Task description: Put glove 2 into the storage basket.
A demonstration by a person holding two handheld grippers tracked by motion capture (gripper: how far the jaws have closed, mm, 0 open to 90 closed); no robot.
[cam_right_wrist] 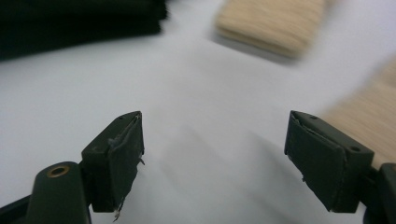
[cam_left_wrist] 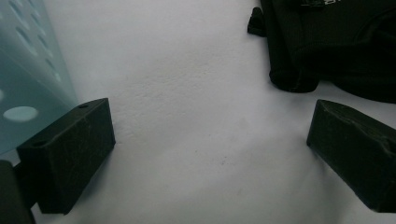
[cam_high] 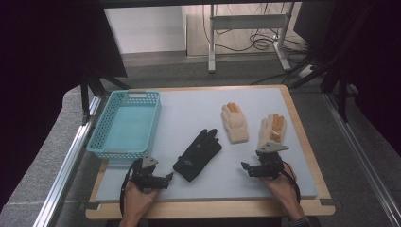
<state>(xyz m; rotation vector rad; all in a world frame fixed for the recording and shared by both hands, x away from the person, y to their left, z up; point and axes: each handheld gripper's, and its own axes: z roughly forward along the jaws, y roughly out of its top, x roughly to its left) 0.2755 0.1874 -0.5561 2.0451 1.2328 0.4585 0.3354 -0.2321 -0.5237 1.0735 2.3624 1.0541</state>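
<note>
Black glove (cam_high: 197,154) ×1, beige gloves (cam_high: 235,122) ×2, basket (cam_high: 126,124) ×1; left claw (cam_high: 166,178), right claw (cam_high: 246,168) both apart, empty.

My L gripper (cam_high: 169,178) sits low, jaws wide apart & empty. R gripper (cam_high: 244,166) same: jaws spread, nothing between. Both hands grip from below.

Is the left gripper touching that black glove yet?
Apart. The left gripper view shows the left gripper with open jaws over bare mat, with white surface between them and the black glove.

Basket (cam_high: 125,124) at left, glove (cam_high: 197,155) mid-mat, 2 knit gloves (cam_high: 235,123) at right.
</note>
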